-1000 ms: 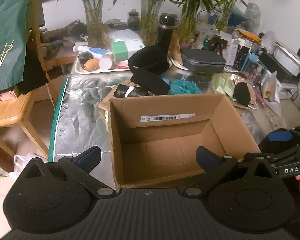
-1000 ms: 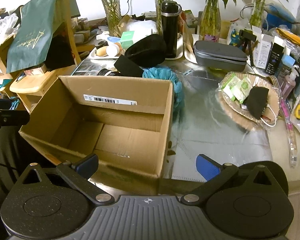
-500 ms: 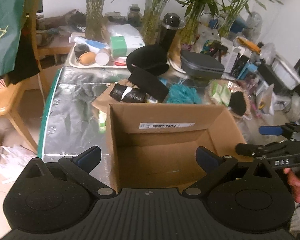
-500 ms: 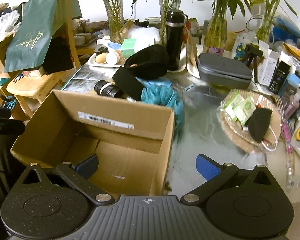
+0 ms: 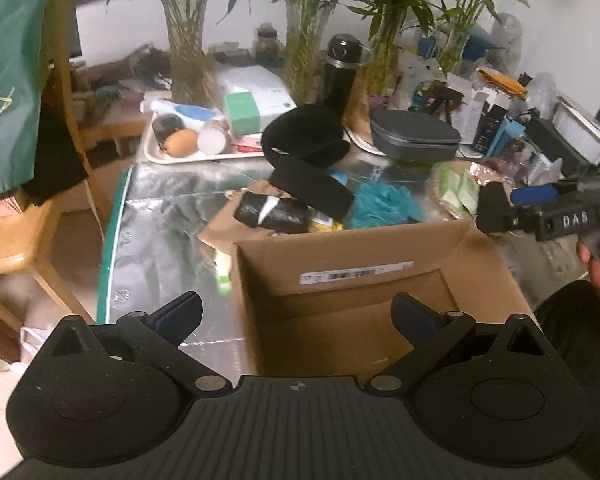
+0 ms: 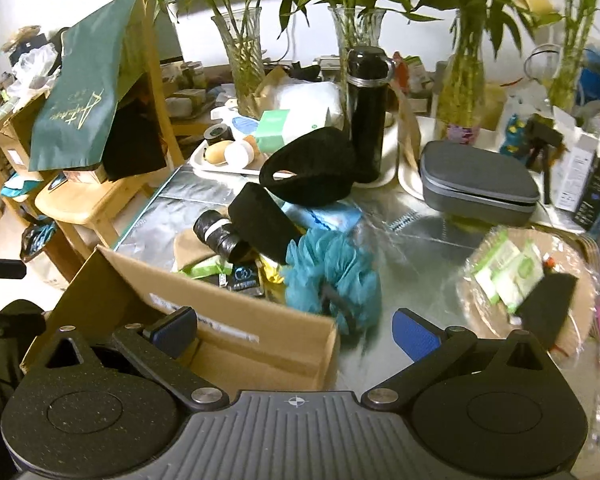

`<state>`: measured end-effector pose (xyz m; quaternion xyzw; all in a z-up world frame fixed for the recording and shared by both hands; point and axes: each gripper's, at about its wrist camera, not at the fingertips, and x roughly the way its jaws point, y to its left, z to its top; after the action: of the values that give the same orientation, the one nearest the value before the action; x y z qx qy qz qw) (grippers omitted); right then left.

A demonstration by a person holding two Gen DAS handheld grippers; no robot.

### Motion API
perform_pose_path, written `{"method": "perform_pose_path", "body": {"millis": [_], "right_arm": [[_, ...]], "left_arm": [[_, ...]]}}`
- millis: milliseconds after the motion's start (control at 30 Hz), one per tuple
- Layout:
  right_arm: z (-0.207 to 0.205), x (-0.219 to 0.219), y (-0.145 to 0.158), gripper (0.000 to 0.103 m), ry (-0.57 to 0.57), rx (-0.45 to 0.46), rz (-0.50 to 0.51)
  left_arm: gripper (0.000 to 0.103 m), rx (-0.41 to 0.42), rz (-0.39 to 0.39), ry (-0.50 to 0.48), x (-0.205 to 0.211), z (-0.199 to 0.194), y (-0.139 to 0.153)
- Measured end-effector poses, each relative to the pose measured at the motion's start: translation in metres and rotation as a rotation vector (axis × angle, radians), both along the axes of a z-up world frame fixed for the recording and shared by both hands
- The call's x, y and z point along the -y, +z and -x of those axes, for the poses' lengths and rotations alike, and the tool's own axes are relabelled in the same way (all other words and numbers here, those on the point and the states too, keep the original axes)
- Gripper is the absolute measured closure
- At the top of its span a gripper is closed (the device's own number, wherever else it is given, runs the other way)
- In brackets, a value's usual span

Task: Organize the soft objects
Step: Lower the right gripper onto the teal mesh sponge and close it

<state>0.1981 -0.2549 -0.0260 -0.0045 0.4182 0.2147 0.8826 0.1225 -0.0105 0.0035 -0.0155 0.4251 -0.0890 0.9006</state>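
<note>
An open cardboard box [image 5: 356, 264] [image 6: 236, 312] sits on the foil-covered table [image 5: 156, 216], nothing visible inside. Behind it lie a teal bath pouf [image 6: 332, 276] [image 5: 384, 206], a black neck pillow [image 6: 312, 166] [image 5: 304, 140] with a black strap [image 6: 260, 224], and a black roll with a white band [image 6: 218, 234] [image 5: 270, 214]. A black mask [image 6: 548, 304] rests on a woven plate at the right. My left gripper [image 5: 296, 316] is open above the box's near side. My right gripper [image 6: 296, 330] is open over the box's far right corner, just short of the pouf; it also shows from the side in the left wrist view [image 5: 540, 204].
A tray [image 6: 220, 164] with small bottles, a black flask [image 6: 370, 112], a grey case [image 6: 476, 184], glass vases [image 6: 244, 56] with bamboo and many small boxes crowd the table's back. A wooden chair [image 5: 12, 240] draped with a green bag stands at the left.
Both grippers have moved forward over the table. The right one now reaches past the box's far edge toward the teal pouf. Both stay open.
</note>
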Motion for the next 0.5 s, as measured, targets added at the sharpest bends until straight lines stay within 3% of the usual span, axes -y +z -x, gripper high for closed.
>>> {"method": "perform_pose_path", "body": {"millis": [200, 500], "right_arm": [[-0.038, 0.012, -0.015, 0.000, 0.033, -0.011, -0.042], [-0.084, 0.008, -0.055, 0.000, 0.098, 0.013, 0.009]], "left_arm": [[0.000, 0.023, 0.011, 0.039, -0.011, 0.001, 0.000], [0.000, 0.050, 0.045, 0.023, -0.019, 0.003, -0.003]]}}
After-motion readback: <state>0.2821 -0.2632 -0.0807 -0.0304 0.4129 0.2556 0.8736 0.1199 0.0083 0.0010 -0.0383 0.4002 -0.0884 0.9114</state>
